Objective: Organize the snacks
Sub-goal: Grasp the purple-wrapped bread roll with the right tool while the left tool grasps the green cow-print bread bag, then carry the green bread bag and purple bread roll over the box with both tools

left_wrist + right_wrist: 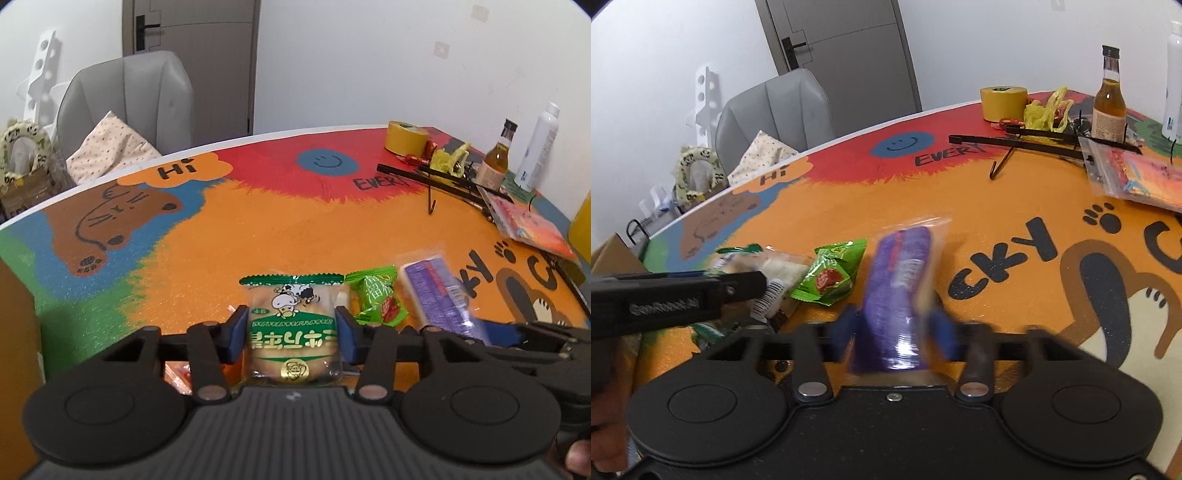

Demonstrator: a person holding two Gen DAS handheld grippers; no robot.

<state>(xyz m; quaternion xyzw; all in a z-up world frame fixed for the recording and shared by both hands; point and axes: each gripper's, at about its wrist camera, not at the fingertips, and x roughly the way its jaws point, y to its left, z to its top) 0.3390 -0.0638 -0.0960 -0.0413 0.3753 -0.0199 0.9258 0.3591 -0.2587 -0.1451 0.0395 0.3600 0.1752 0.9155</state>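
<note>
Green-and-clear plastic bun packet (293, 328) pinched across middle by left tool (293, 332), low over orange printed surface (258, 229). Purple wrapped snack bar (897, 295) clamped in right tool (897, 328). Advice: squeeze lightly, set beside small green sachet (380, 301), wrappers parallel.

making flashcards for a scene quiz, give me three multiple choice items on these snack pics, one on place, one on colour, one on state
1. What lies between the bread packet and the purple packet?
A. green candy packet
B. tape roll
C. glass bottle

2. The tape roll's colour?
A. blue
B. yellow
C. white

3. The left gripper is:
A. wide open over nothing
B. out of view
C. closed on the bread packet

Answers: 1 A, it sits between them on the table; 2 B, plainly yellow; 3 C, both blue pads press the packet's sides.
</note>
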